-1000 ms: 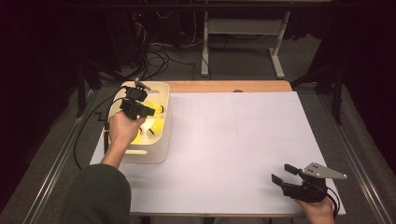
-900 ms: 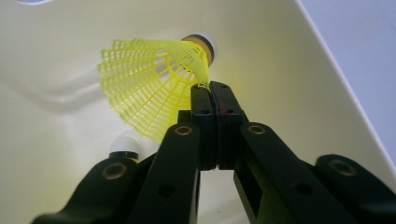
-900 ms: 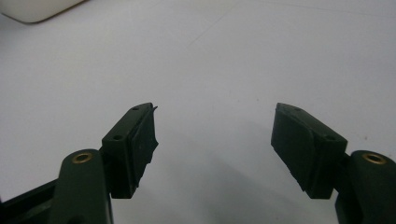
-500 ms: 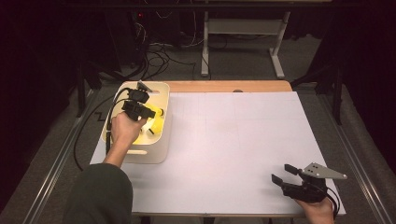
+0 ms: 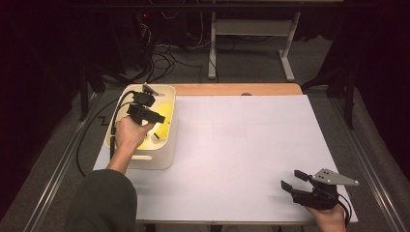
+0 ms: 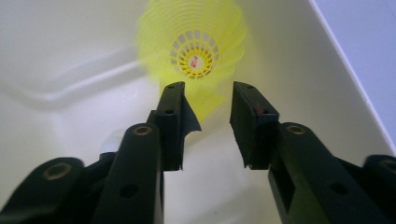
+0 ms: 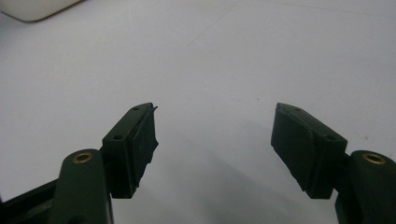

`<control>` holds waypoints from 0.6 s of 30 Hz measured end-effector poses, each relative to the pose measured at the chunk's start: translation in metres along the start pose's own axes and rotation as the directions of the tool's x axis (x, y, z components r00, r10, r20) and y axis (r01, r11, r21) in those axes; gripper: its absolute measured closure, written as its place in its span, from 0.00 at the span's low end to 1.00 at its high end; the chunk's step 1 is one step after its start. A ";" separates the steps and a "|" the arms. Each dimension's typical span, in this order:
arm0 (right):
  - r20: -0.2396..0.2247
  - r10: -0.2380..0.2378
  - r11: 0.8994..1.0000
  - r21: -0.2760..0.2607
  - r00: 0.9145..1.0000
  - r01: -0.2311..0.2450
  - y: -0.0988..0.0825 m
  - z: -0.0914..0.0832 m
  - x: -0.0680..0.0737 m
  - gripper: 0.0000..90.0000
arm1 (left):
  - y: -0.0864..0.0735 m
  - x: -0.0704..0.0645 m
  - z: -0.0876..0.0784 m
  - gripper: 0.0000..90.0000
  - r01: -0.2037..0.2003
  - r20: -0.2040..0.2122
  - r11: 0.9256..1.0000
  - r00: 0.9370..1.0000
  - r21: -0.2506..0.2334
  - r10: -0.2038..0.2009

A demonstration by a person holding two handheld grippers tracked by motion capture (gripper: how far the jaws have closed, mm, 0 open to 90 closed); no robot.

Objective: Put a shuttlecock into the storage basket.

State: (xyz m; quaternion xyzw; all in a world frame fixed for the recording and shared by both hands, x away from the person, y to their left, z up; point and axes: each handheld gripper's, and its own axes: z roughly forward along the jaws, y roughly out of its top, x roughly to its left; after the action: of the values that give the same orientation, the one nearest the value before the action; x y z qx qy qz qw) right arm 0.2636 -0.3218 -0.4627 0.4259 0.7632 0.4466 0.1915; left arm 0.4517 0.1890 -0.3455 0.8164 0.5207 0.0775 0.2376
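Hovering left gripper (image 6: pixel 208 126) inside bin (image 6: pixel 70 56), jaws apart, empty; yellow shuttlecock (image 6: pixel 196 51) just ahead. Likely light, flimsy mesh skirt; grab skirt rim gently. Right gripper (image 7: pixel 215 149) apart, idle.

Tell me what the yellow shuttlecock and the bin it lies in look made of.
Yellow shuttlecock: probably moulded plastic, since its skirt is an open lattice of thin ribs, fairly matte. Bin: likely smooth cream plastic, with rounded corners and a soft sheen on its inner walls.
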 end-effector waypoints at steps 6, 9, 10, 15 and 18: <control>0.001 0.000 1.000 0.000 1.000 0.000 0.000 0.000 0.000 0.35 | -0.001 0.001 -0.003 0.59 0.014 -0.011 1.000 1.000 -0.012 -0.014; 0.000 -0.001 1.000 0.000 1.000 0.001 0.000 0.000 0.000 0.35 | -0.001 0.001 -0.007 0.56 0.019 -0.011 1.000 1.000 -0.023 -0.020; 0.000 -0.001 1.000 0.000 1.000 0.001 0.000 0.000 0.000 0.35 | -0.001 0.001 -0.008 0.55 0.022 -0.012 0.999 1.000 -0.025 -0.022; 0.000 -0.001 1.000 0.000 1.000 0.001 0.000 0.000 0.000 0.35 | -0.002 0.000 -0.012 0.52 0.024 -0.008 0.999 1.000 -0.034 -0.024; 0.000 -0.001 1.000 0.000 1.000 0.001 0.000 0.000 0.000 0.35 | -0.001 -0.002 -0.014 0.51 0.021 -0.011 0.999 1.000 -0.044 -0.022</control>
State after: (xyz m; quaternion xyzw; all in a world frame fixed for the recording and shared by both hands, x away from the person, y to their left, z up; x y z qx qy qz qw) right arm 0.2635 -0.3217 -0.4626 0.4255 0.7634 0.4467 0.1917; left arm 0.4445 0.1918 -0.3332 0.8048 0.5289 0.0912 0.2533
